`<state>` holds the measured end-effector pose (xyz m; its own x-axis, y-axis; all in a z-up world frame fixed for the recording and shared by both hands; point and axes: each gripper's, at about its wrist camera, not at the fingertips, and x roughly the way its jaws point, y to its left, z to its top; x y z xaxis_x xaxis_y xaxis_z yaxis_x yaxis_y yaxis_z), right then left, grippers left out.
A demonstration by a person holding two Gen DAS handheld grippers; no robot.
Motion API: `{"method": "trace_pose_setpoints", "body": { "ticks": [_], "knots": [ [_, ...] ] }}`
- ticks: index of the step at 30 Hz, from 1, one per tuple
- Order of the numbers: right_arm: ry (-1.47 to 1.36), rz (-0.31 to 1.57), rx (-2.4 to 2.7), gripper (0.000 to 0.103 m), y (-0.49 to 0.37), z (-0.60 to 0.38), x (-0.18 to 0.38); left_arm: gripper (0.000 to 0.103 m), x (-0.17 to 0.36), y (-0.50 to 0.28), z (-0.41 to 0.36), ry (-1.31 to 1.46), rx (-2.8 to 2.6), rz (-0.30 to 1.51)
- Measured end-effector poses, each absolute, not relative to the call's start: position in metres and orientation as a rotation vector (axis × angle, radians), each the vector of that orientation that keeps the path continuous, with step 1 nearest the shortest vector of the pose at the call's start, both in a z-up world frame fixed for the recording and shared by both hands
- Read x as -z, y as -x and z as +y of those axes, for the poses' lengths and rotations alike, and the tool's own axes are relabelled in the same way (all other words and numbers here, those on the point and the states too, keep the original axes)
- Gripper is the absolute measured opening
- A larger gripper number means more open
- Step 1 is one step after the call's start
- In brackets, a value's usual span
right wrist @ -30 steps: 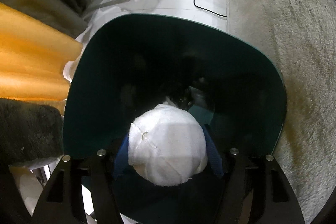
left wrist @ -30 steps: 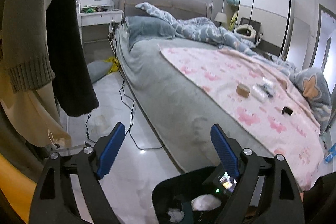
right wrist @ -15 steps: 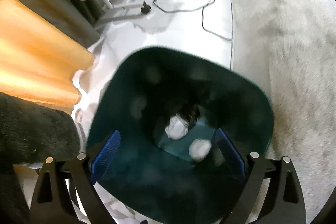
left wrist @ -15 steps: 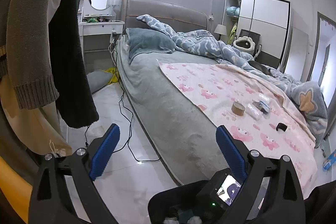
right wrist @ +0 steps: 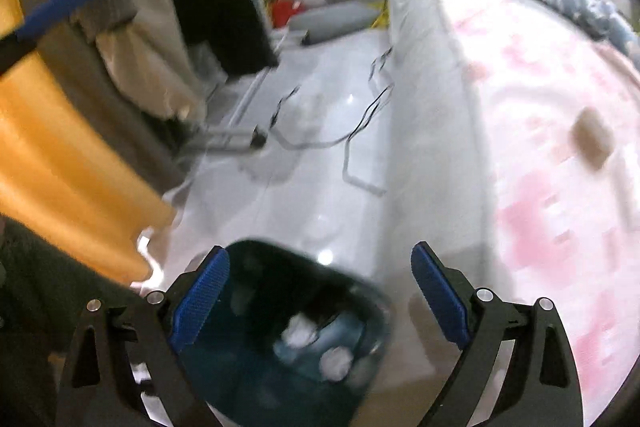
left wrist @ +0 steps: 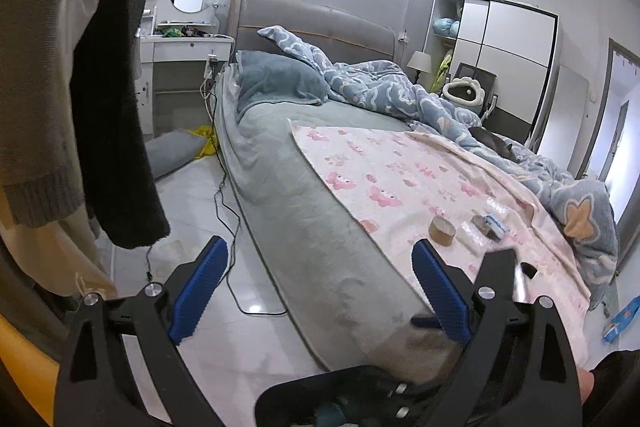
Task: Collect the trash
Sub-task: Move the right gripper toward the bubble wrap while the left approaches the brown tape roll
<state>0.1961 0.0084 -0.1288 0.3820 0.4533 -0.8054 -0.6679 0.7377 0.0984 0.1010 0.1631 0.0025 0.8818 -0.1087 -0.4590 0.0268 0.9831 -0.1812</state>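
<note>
Grey plush covers the bed (left wrist: 304, 211), the largest thing in the left wrist view, with a grey padded headboard (left wrist: 312, 23) at its far end. A pink patterned blanket (left wrist: 420, 187) lies over the middle of the bed and reaches its foot, and a rumpled blue quilt (left wrist: 380, 87) is piled along the far side. Dark and knitted clothes (left wrist: 100, 107) hang at the left of that view, above the pale tiled floor (left wrist: 224, 327), where a black cable (left wrist: 228, 227) trails beside the near edge of the bed.

On the floor just beside the near corner of the bed's foot stands the dark green trash bin (right wrist: 248, 379). In the blurred right wrist view two white crumpled wads (right wrist: 298, 335) lie on its bottom, close together. Its rim also shows at the lower edge of the left wrist view.

On the pink blanket near the foot of the bed sit a roll of brown tape (left wrist: 442, 231), a clear plastic wrapper (left wrist: 474, 241) just beside it, a small blue-and-white packet (left wrist: 494, 225) and a small black object (left wrist: 529, 270) closest to the foot edge.

The left gripper (left wrist: 320, 291) has its blue-padded jaws wide apart and empty, aimed over the near edge of the bed. The right gripper (right wrist: 320, 303) hangs above the bin, jaws also wide apart with nothing between them.
</note>
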Motion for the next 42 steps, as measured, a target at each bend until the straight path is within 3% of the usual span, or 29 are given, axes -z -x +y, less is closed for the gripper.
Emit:
{"method": "trace_pose_setpoints", "body": {
  "ticks": [15,26,38,42],
  "knots": [
    [0.213,0.686,-0.555,0.093,-0.268,-0.083,0.065,0.095,0.005,-0.163,0.093,0.110,0.137,0.525],
    [0.185,0.650,-0.435,0.093,-0.330,-0.169,0.054,0.094,0.037,-0.221,0.041,0.091,0.217,0.625],
    [0.103,0.645,-0.328,0.093,-0.380,-0.264,0.056,0.087,0.079,-0.277,-0.020,0.047,0.291,0.721],
    [0.099,0.652,-0.315,0.093,-0.394,-0.286,0.060,0.077,0.095,-0.293,-0.036,0.005,0.282,0.777]
  ]
}}
